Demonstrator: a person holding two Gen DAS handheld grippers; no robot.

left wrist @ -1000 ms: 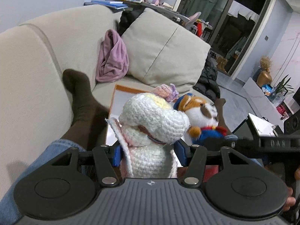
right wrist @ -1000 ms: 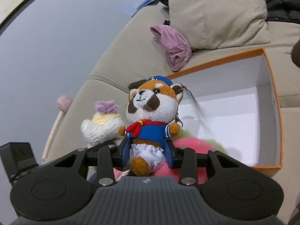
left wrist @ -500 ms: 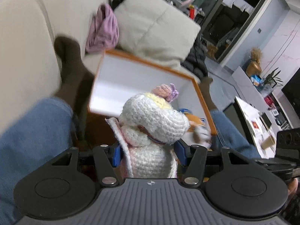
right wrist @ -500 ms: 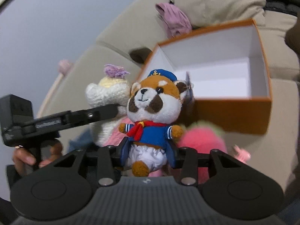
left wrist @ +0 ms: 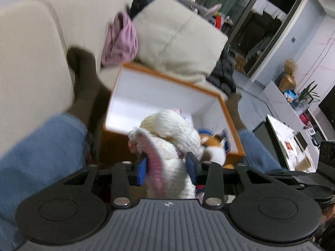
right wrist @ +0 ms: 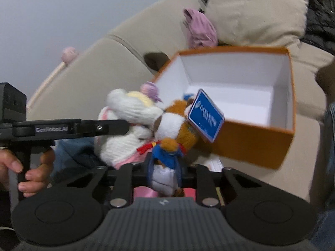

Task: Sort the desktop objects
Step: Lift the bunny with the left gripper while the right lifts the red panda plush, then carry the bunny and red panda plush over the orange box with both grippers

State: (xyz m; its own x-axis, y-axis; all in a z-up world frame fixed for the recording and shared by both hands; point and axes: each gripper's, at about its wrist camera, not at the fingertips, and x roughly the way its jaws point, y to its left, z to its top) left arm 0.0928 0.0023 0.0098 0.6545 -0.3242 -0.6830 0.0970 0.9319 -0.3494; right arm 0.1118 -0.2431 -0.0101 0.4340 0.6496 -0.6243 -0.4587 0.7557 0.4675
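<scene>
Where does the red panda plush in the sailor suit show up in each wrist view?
Left wrist: red panda plush, right of centre, mostly hidden behind the white crochet doll.
Right wrist: centre, low, between the right tongs, whose jaws are closing on it.
Shared landmark: the orange box just beyond it.

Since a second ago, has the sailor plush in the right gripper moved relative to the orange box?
Yes. The sailor plush has tipped forward toward the orange box, its head now at the near wall.

The left gripper [left wrist: 166, 168] and right gripper [right wrist: 164, 172] point forward and downward side by side, jaws closing. A hand [right wrist: 27, 171] grips the left gripper's handle.
</scene>
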